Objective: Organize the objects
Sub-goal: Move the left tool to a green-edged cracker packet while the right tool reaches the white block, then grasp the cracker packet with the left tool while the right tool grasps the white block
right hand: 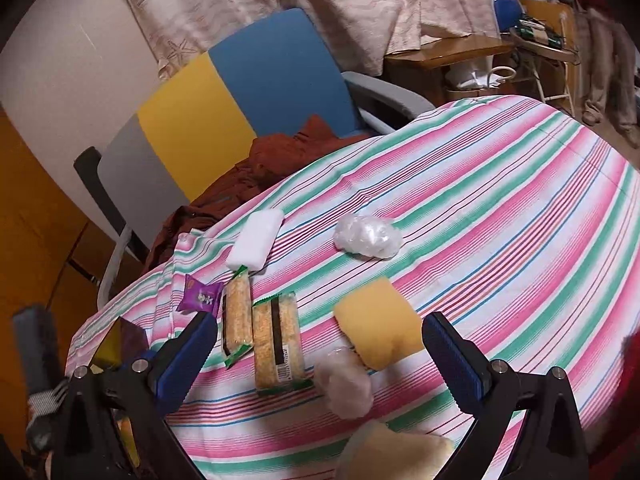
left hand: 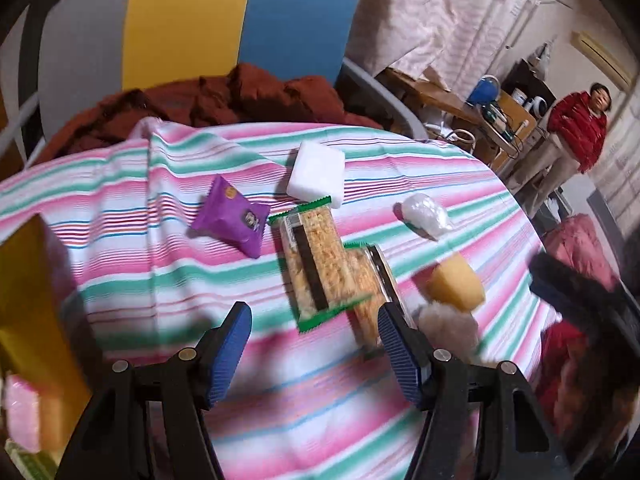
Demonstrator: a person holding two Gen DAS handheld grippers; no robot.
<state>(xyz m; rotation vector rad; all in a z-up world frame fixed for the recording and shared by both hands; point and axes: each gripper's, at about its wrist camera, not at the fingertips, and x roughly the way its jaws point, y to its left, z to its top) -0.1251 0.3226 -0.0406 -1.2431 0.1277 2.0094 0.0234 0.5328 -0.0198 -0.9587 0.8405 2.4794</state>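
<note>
Striped cloth [right hand: 500, 208] carries everything, loose. Two snack bars [left hand: 316, 264] lie side by side mid-table, purple packet [left hand: 234, 216] just beside them, white block [left hand: 316, 174] touching the far bar's end, crumpled plastic [right hand: 368, 236] apart, yellow sponge [right hand: 380, 332] near a pale fluffy wad [right hand: 348, 388]. Left gripper [left hand: 312, 344] and right gripper [right hand: 320, 360]: both spread wide, holding nothing. We judge sorting barely begun; nearly all items left.

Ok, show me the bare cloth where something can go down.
The wide striped stretch right of the crumpled clear plastic and yellow sponge is bare. Crowded: the left side, where the white block, purple packet and two snack bars cluster.
</note>
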